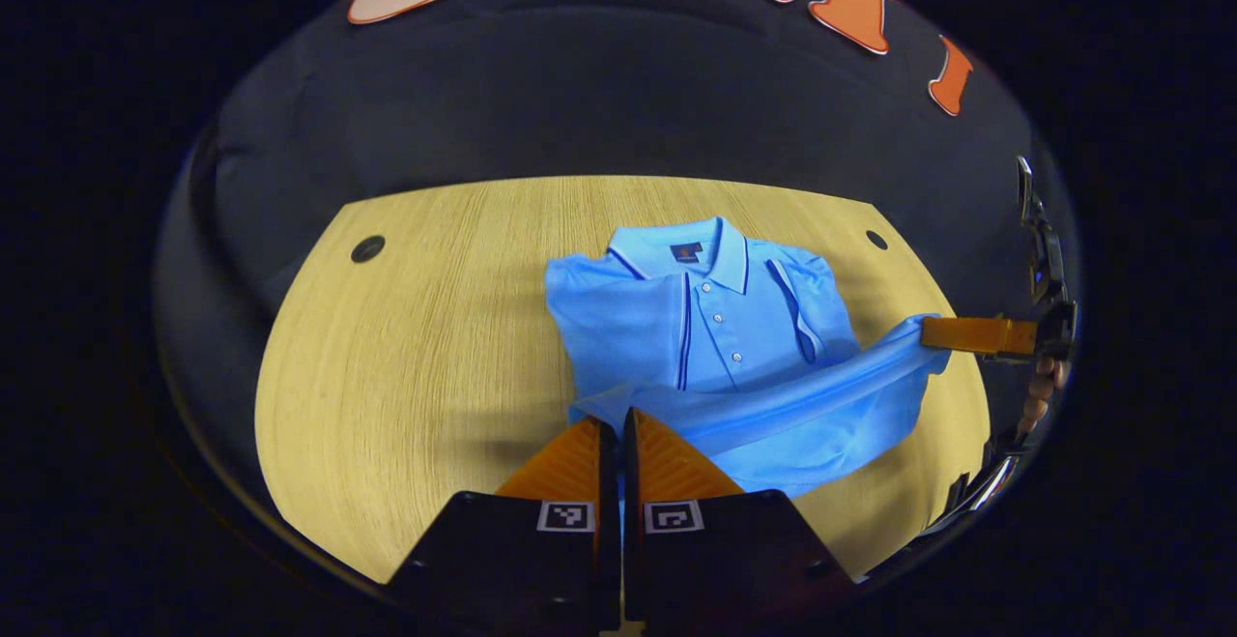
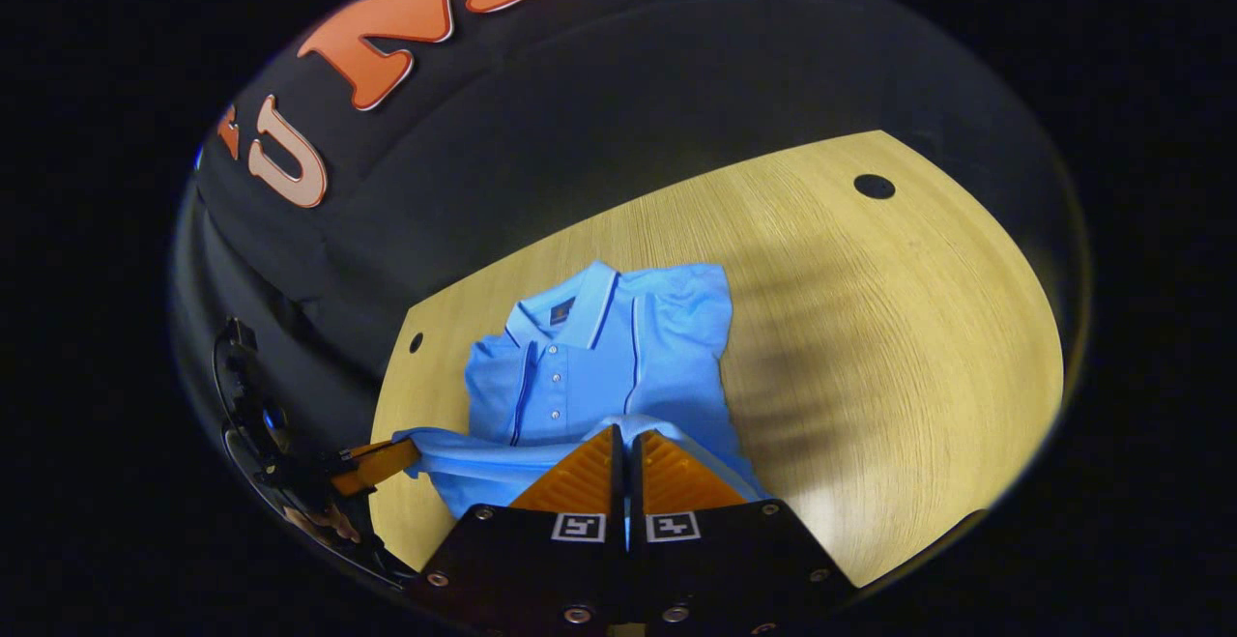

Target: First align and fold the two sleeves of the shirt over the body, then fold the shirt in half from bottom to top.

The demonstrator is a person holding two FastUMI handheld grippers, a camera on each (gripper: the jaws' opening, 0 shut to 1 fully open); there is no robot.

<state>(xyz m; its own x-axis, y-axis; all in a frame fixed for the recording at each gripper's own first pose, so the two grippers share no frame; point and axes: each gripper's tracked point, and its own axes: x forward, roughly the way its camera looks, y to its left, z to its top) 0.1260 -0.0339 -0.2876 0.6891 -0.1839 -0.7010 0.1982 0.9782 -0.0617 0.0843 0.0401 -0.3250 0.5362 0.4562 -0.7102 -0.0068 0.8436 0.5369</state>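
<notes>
A wooden table (image 1: 416,347) is lying before the black cloth wall. At 6 o'clock in each view, the left gripper (image 1: 618,424) and right gripper (image 2: 626,444) are each pinching the bottom hem of the blue shirt (image 1: 715,328), lifting it. Beyond, toward 12 o'clock, the shirt's collar (image 1: 691,250) is lying flat with the sleeves folded over the body.

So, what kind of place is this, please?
Probably a recording booth, not a home: black cloth wall behind a bare wooden table with round holes. One blue polo shirt lies there, its hem pinched by both tongs, left and right.
</notes>
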